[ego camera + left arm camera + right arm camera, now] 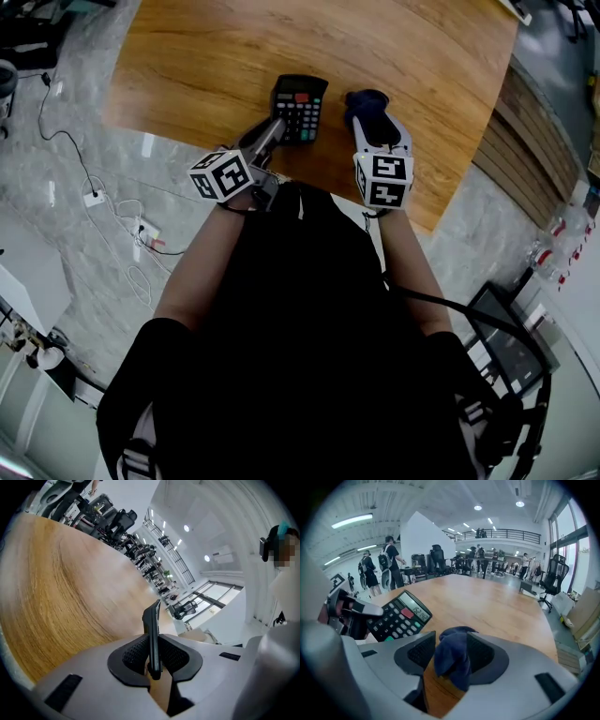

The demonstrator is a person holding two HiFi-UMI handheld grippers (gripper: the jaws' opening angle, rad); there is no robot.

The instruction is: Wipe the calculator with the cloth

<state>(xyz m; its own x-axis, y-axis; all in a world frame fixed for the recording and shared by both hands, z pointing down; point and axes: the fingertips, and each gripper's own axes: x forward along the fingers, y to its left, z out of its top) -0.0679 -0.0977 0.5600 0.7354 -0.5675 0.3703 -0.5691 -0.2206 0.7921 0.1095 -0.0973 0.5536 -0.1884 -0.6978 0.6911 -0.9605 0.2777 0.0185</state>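
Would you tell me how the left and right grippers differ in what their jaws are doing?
Jaws: the left gripper is clamped shut, the right gripper stands wide open. Contents: the left clamps the calculator by its edge, while the dark blue cloth sits loose in the right. Both have something between their jaws.

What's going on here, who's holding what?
A person works at a wooden table with a gripper in each hand. The left gripper is clamped on the near edge of the black calculator. The right gripper has its jaws apart, with the dark blue cloth bunched loosely between them. The cloth sits beside the calculator, to its right and not touching it, so no wiping contact is being made at this moment.
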